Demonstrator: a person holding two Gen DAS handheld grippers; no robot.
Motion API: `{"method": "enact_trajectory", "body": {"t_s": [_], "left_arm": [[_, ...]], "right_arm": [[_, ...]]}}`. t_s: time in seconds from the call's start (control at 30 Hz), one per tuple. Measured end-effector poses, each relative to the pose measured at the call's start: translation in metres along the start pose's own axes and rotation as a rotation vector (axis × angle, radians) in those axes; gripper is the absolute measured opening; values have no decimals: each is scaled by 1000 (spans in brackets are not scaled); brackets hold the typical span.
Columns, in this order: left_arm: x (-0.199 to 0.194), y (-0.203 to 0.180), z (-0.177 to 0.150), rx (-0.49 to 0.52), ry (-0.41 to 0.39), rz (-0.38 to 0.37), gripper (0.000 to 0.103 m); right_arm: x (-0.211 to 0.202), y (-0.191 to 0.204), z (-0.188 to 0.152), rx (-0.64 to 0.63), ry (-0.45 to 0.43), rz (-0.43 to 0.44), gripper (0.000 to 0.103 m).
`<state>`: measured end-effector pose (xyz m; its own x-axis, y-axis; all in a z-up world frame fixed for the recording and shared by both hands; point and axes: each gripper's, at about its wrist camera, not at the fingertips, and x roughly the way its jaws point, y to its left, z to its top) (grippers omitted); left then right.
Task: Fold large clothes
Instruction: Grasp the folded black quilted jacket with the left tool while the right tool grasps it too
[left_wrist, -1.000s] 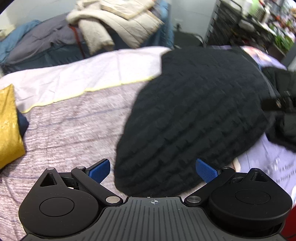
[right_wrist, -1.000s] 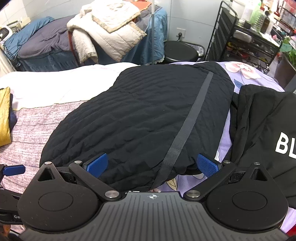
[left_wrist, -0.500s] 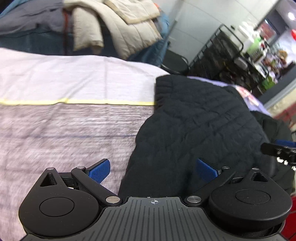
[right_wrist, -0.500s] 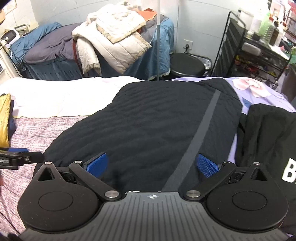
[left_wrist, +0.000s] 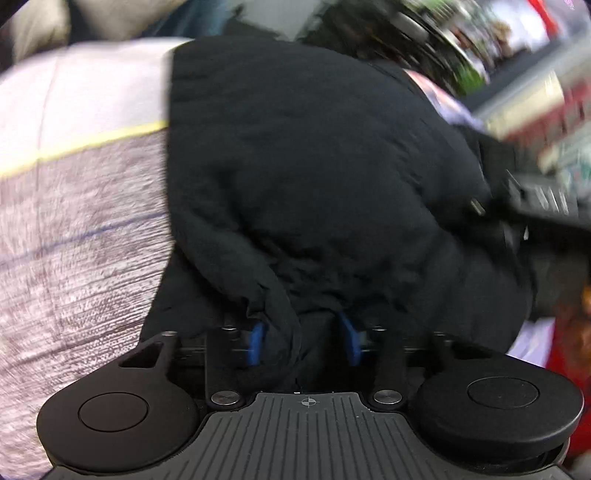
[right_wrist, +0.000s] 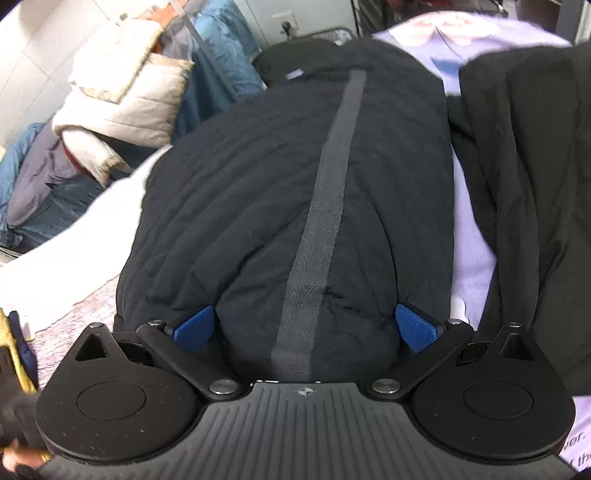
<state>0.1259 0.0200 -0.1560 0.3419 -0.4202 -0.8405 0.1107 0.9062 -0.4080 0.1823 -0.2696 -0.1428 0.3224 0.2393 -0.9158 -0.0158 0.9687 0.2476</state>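
Observation:
A black quilted jacket (left_wrist: 314, 166) lies spread on the bed, with a grey strap (right_wrist: 325, 206) running down its middle. My left gripper (left_wrist: 302, 343) is pressed into the jacket's near left edge. Its jaws are closing, and a bunched fold of black fabric fills the narrow gap between the blue pads (left_wrist: 255, 343). My right gripper (right_wrist: 306, 328) is down at the jacket's near hem, astride the strap. Its jaws stand wide and are starting to close, with the puffy hem bulging between the pads (right_wrist: 417, 326). The left view is blurred.
A second black garment (right_wrist: 535, 184) lies to the right on the lilac sheet (right_wrist: 472, 258). Left of the jacket are a mauve blanket (left_wrist: 74, 277) and a white sheet (left_wrist: 92, 92). Cream padded coats (right_wrist: 122, 96) are heaped beyond the bed. A yellow cloth (right_wrist: 14, 354) sits at the left edge.
Both grippers have dropped onto the jacket's near edge. The left jaws have narrowed onto a fold of fabric; the right view has rolled and its jaws have closed only slightly.

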Motion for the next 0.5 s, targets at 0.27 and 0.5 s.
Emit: {"method": "enact_trajectory", "body": {"t_s": [0.27,0.5], "left_arm": [[-66,-16,-33,-23,-144,13,63],[-208,8,-98,-225,-409,88,61]], "right_arm": [[-49,44,-23,-102,-52,195,58],[-94,150,-52,-281,46,574,47]]}}
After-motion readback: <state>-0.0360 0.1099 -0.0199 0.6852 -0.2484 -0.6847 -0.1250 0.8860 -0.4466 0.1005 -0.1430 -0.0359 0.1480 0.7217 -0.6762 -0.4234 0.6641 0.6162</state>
